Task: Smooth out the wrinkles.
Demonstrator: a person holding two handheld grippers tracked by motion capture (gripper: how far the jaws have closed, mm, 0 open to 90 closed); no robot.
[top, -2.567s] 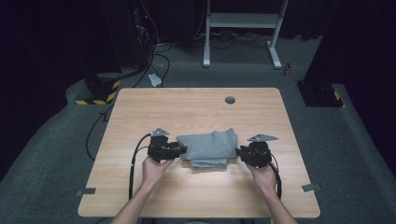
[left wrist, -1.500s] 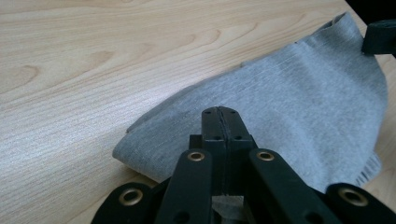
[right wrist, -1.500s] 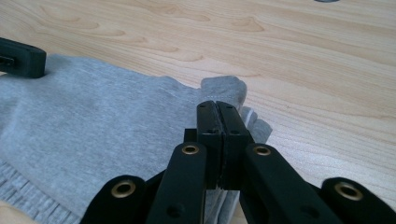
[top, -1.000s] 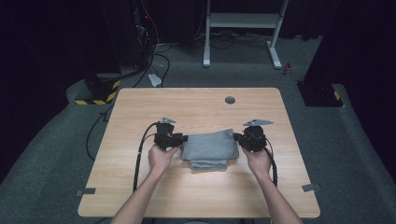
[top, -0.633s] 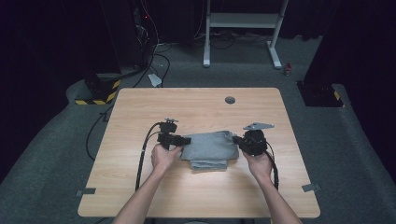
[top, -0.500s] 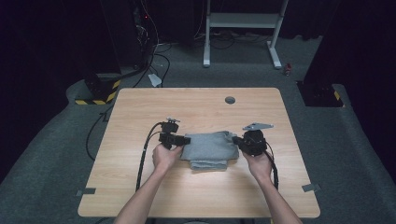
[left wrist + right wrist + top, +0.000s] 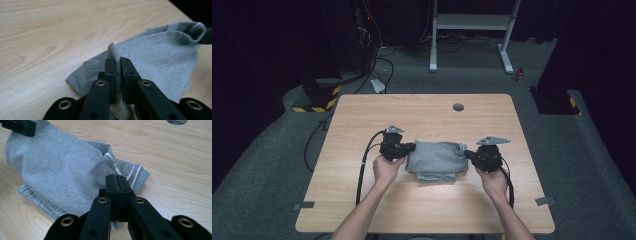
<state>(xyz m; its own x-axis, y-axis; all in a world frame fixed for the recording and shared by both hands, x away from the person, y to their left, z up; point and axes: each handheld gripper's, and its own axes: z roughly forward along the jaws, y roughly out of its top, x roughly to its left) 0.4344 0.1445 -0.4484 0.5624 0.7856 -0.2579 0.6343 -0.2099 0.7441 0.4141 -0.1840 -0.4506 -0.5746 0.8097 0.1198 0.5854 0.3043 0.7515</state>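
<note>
From the high view, a folded grey knit garment point(image 7: 437, 160) lies near the middle of the light wooden desk point(image 7: 362, 115), and the person's two forearms come in from the bottom edge with one hand-held gripper at each end of it. The left hand-held gripper point(image 7: 411, 147) meets the garment's left edge and the right hand-held gripper point(image 7: 467, 154) meets its right edge, each trailing a black cable toward the person. A small round grey grommet point(image 7: 458, 107) sits in the desk's far part, well apart from the garment. Beyond the desk, on the grey carpeted floor, stand a white metal frame point(image 7: 472, 30) and a block with black and yellow hazard stripes point(image 7: 314, 102). In the left gripper view, the left hand-held gripper point(image 7: 117, 60) has just been closing and its two black jaws now pinch a raised ridge of the grey fabric point(image 7: 160, 57) between them; the far corner of the cloth is curled up at the upper right. In the right gripper view, the right hand-held gripper point(image 7: 116, 178) stands clamped together on a folded corner of the garment point(image 7: 55, 162), beside ribbing with thin white stripes point(image 7: 133, 173), and the ribbed hem lies flat on the desk at lower left. No brand, label or writing can be read anywhere.
</note>
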